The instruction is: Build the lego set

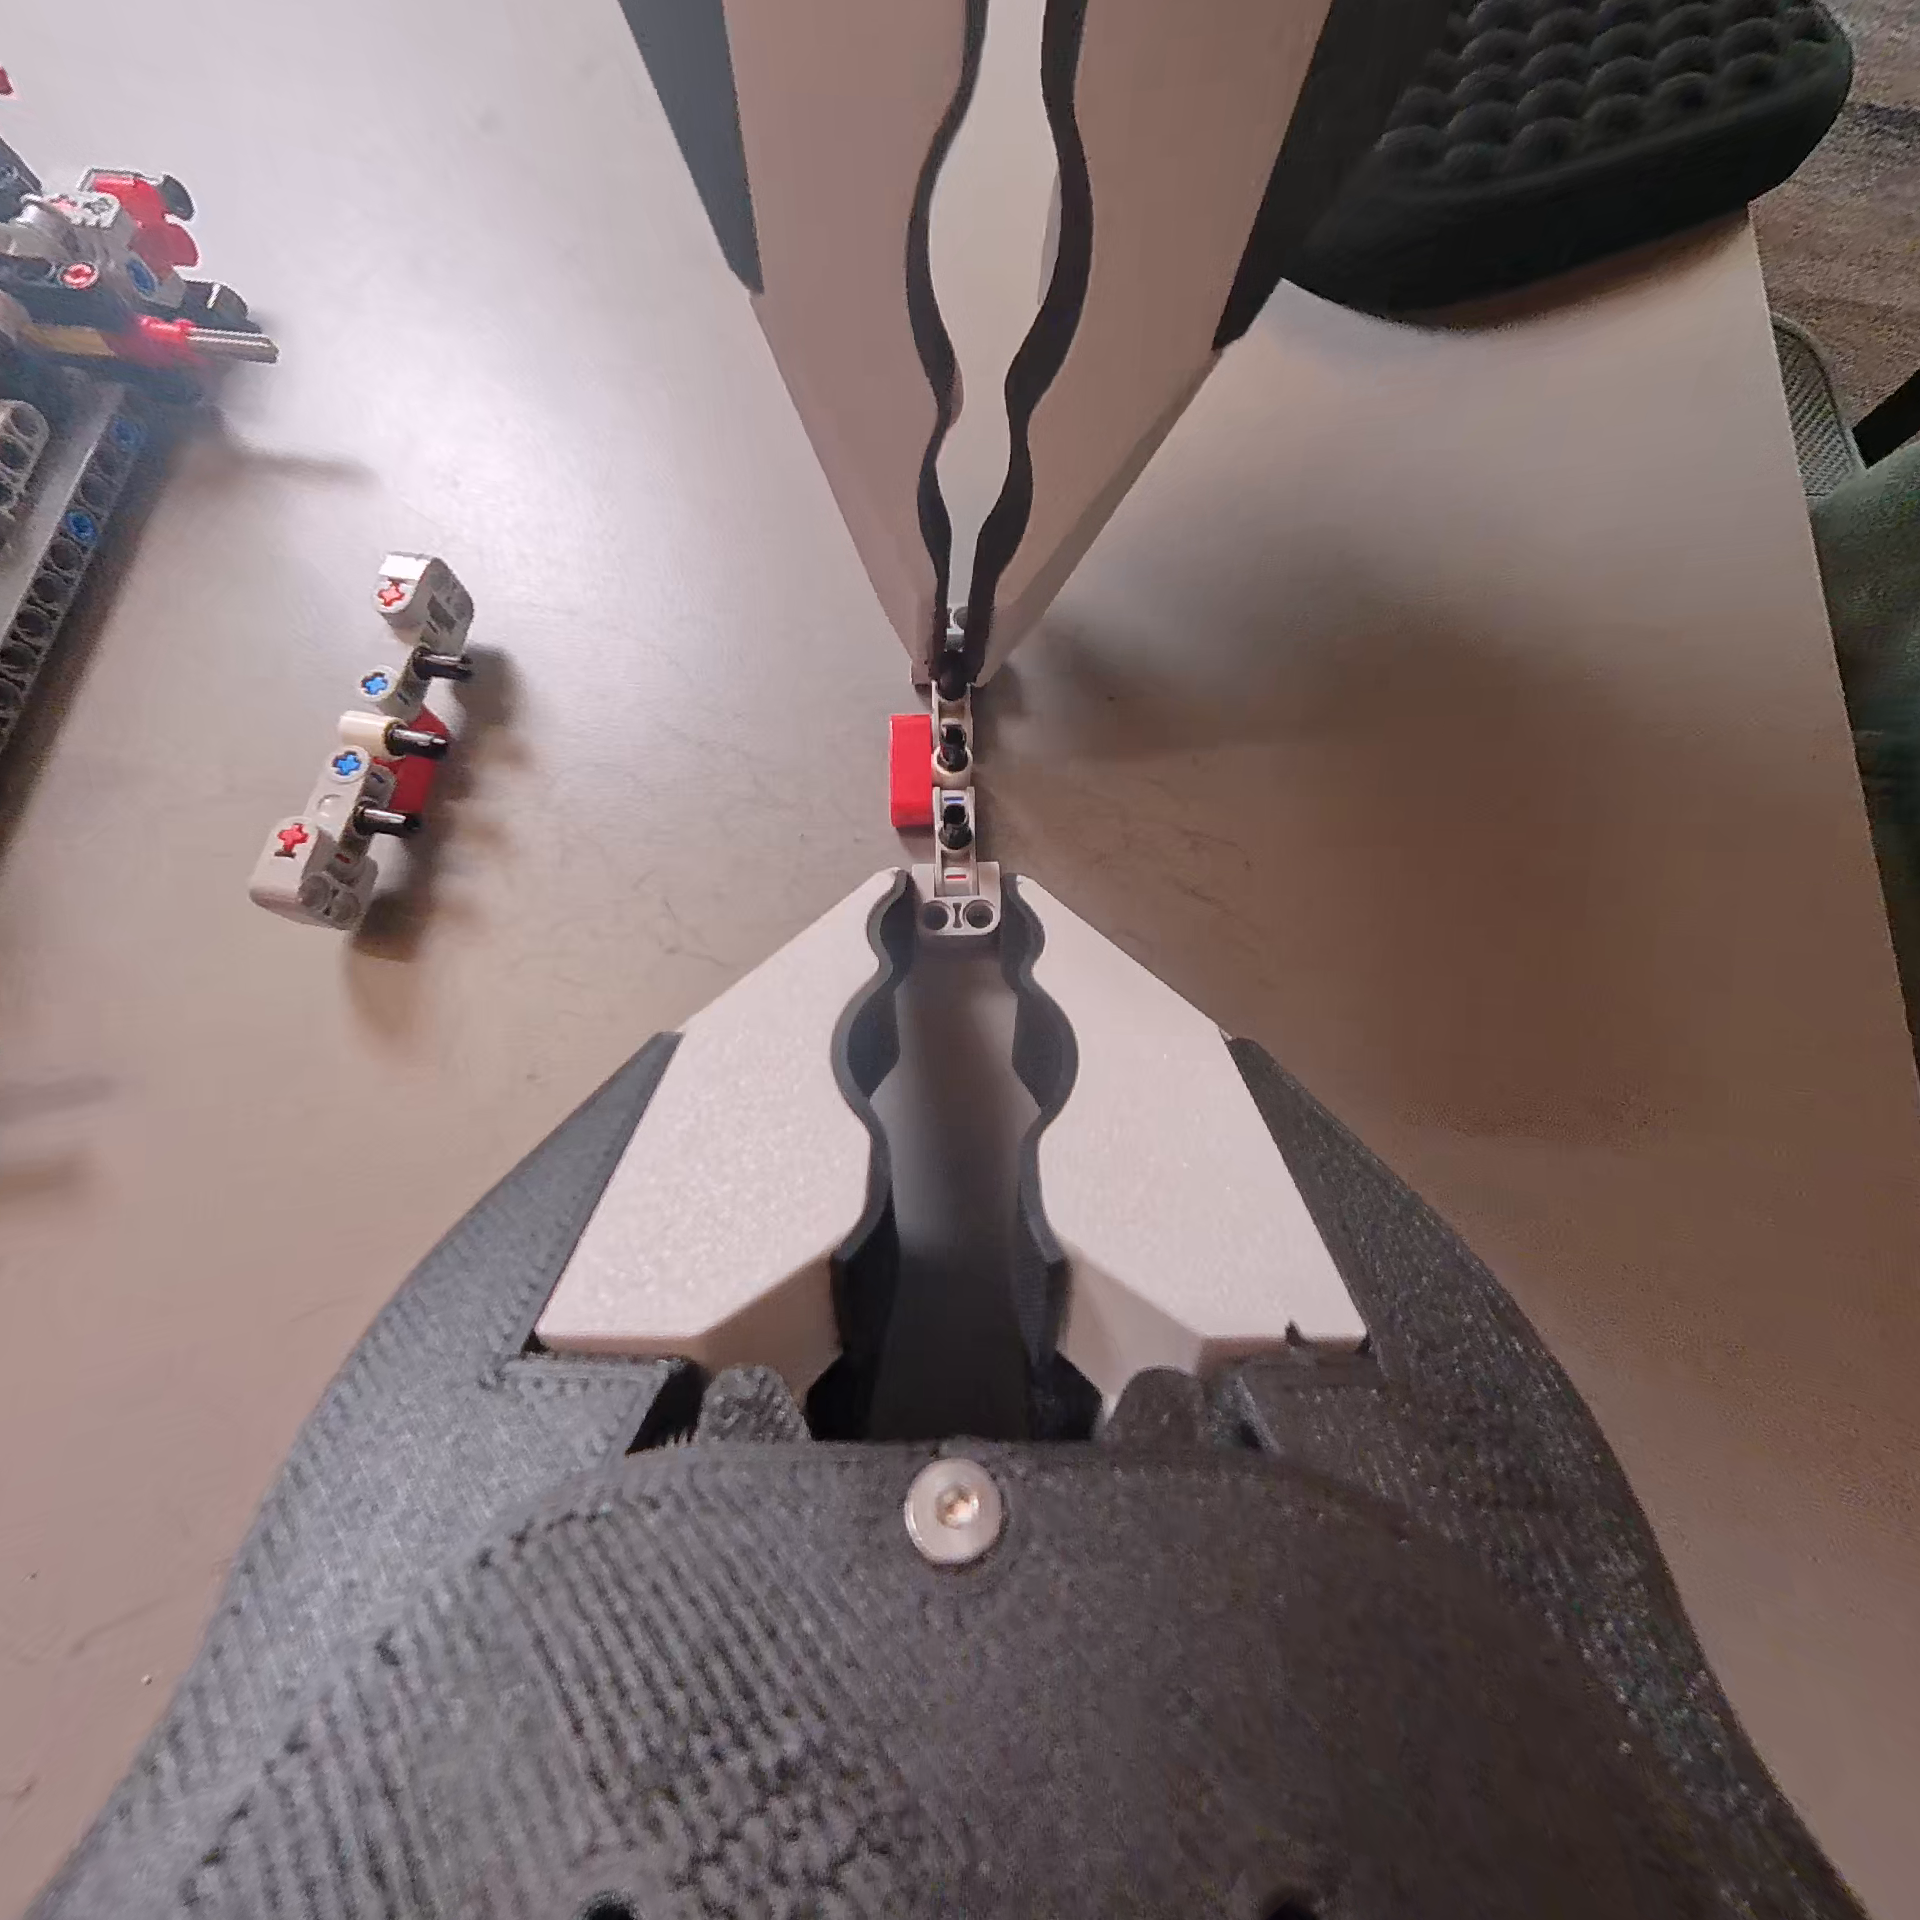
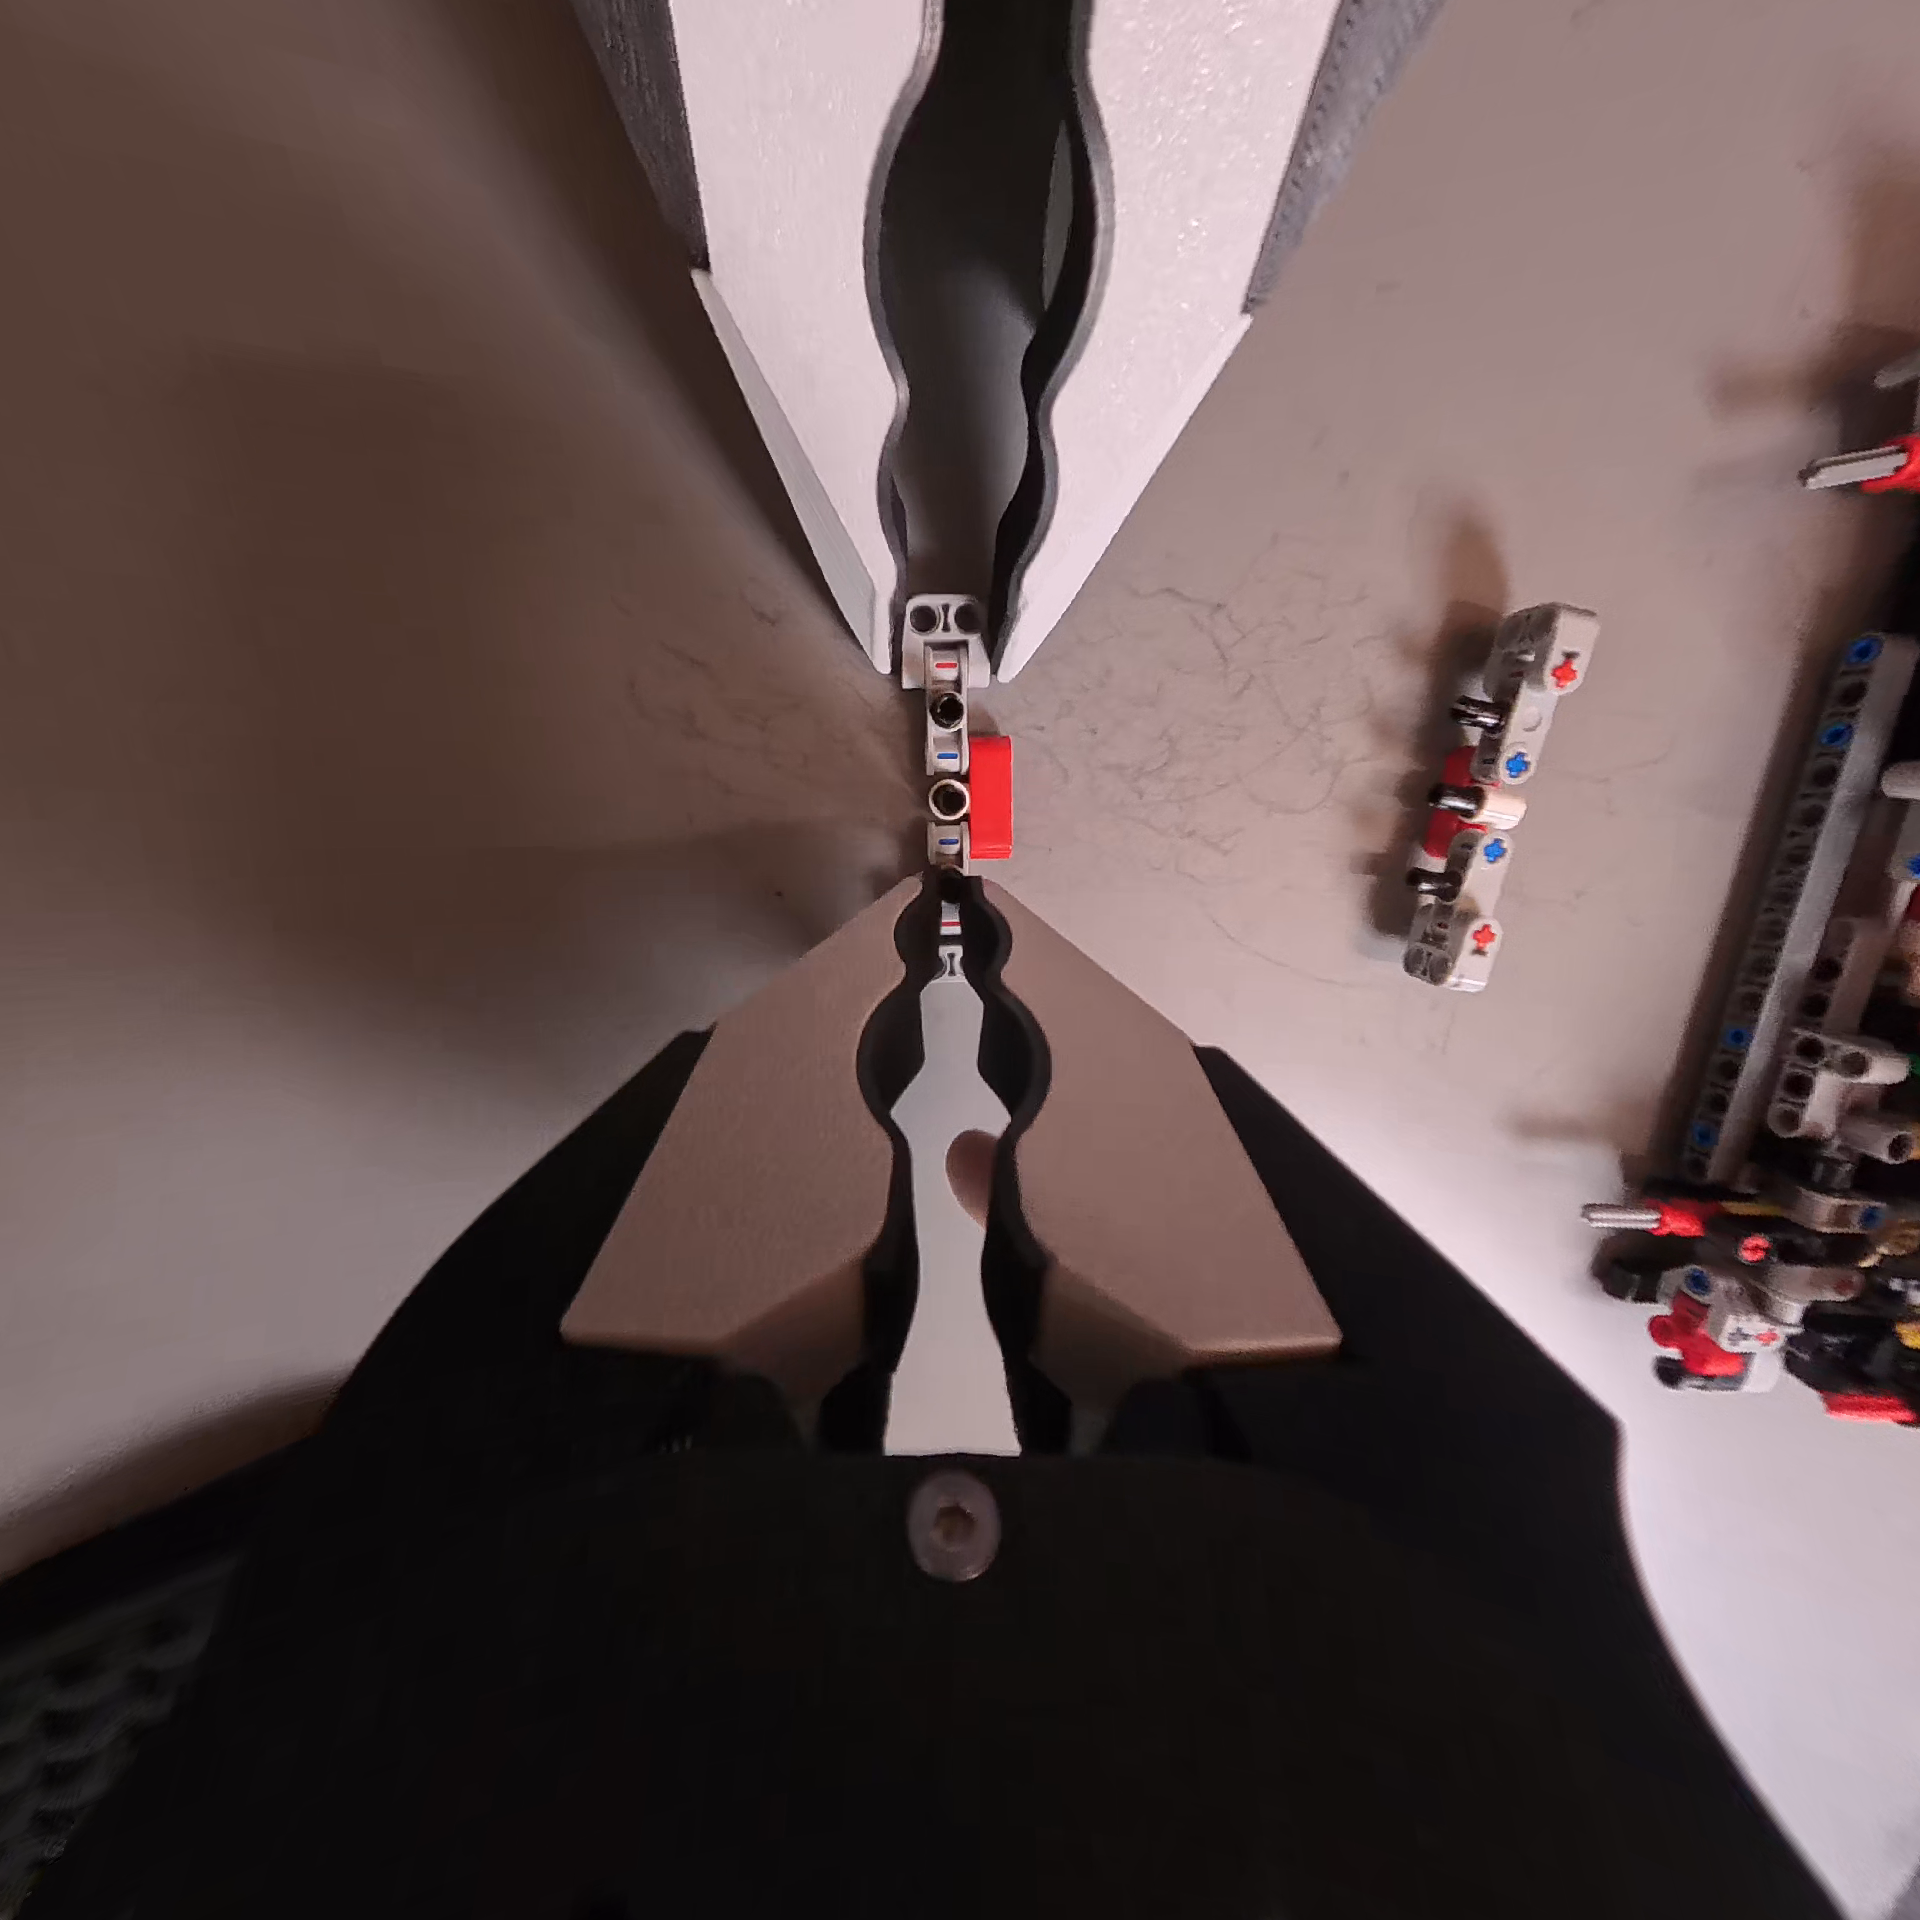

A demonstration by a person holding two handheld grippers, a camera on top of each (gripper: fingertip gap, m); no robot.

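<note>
Gripping one end of a small grey lego assembly (image 1: pixel 953 805), the left tongs (image 1: pixel 961 899) are closed narrowly on its grey end block, the one with two round holes facing the camera. From there the assembly runs straight away from the left wrist camera, a thin grey strip with black pins and small red and blue marks, and a red brick (image 1: pixel 912 771) clipped to its left side. Its far end sits between the tips of the right tongs (image 1: pixel 956 665), which come in from the opposite direction and are likewise closed tight on it (so the piece spans the gap between the two pairs of tips, held above the table (image 1: pixel 1455 831)).

In the right wrist view the same layout appears reversed: the right tongs (image 2: pixel 948 894) pinch the near end, the red brick (image 2: pixel 992 800) shows on the right, and the left tongs (image 2: pixel 943 649) hold the far end block.

Farther off to the left in the left wrist view lies a second grey assembly (image 1: pixel 358 743) on the table, with black pins and red and blue cross-shaped axle ends. Beyond it, at the frame edge, rests a larger lego build (image 1: pixel 99 312) in grey, black and red. No readable writing or brand mark shows on any piece.
</note>
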